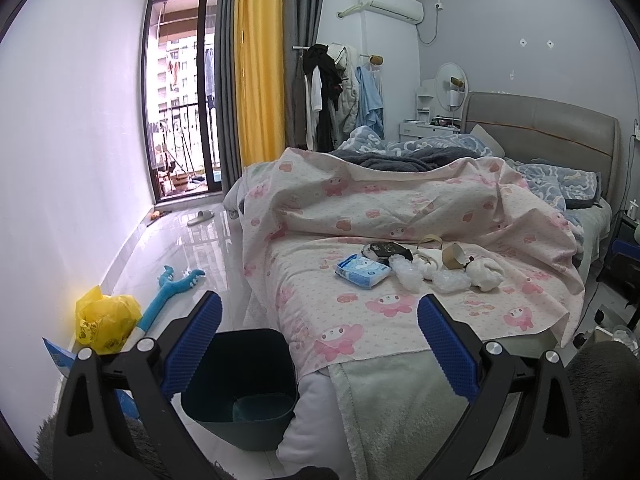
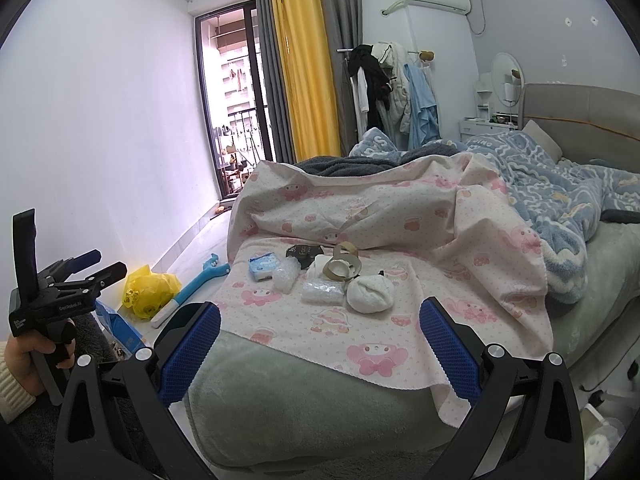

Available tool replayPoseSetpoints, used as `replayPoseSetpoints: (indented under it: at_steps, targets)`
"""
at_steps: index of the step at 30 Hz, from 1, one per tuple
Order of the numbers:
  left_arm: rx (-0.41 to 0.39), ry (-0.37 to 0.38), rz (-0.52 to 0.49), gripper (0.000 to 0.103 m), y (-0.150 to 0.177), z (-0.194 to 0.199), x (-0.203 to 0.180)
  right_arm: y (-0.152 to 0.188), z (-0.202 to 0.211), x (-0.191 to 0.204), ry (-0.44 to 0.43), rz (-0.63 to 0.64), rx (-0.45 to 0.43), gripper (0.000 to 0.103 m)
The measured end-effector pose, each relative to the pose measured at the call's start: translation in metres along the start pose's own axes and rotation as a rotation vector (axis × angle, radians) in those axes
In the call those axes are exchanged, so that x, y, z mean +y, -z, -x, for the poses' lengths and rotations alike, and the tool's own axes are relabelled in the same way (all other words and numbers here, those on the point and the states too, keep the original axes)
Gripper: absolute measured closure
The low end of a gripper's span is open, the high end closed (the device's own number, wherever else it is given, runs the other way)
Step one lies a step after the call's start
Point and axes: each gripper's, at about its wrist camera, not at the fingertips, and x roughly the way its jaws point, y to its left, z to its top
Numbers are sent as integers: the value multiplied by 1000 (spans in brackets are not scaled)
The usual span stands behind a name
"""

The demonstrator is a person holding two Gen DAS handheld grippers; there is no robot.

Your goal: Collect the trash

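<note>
1. Trash items, left wrist view: a cluster lies on the pink-patterned sheet (image 1: 400, 216) right of frame centre. It comprises a blue-and-white tissue pack (image 1: 362, 272), a dark wrapper (image 1: 386, 251) behind it, a cardboard tube (image 1: 454, 257), crumpled clear plastic (image 1: 406, 274) and a white wad (image 1: 486, 274) at the right end. The left gripper (image 1: 320, 344) fills the lower frame, its blue pads spread wide with nothing between them, well short of the cluster. A dark green bin (image 1: 240, 384) stands on the floor at lower centre, just beside the mattress edge. A yellow plastic bag (image 1: 106, 320) sits at lower left against the wall, with a blue plush toy (image 1: 172, 292) beside it on the tiles.

2. Trash items, right wrist view: the same cluster appears at frame centre, tissue pack (image 2: 262, 266) on its left, clear plastic (image 2: 322, 290) in front, cardboard tube (image 2: 346, 266) behind, white wad (image 2: 368, 294) on its right. The right gripper (image 2: 320, 348) occupies the lower frame, jaws wide and empty, above the grey-green blanket (image 2: 288, 412) at the bed's near edge. The left gripper (image 2: 94, 266) shows at middle left, held by a hand (image 2: 30, 360), fingers parted. The yellow plastic bag (image 2: 150, 290) lies just to its right on the floor.
</note>
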Motion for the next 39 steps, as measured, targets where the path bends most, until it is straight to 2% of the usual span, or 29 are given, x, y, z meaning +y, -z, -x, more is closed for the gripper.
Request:
replayPoseSetpoints:
  at_steps: [6, 10, 13, 21, 30, 39]
  targets:
    - [1, 25, 22, 3, 2, -2, 5, -9, -1, 3, 0, 13, 1, 3]
    - [16, 75, 47, 3, -1, -7, 7, -20, -1, 5, 11, 20, -17, 3]
    - [4, 90, 30, 3, -6, -9, 4, -24, -12, 8, 11, 36, -6, 3]
    - [47, 143, -35, 4, -9, -30, -8, -25, -58, 9, -25, 55, 77, 16]
    - [117, 172, -76, 4, -10, -79, -7, -23, -120, -15, -36, 29, 181, 20]
    - [153, 221, -39, 4, -16, -122, 5, -27, -180, -32, -97, 21, 239, 20]
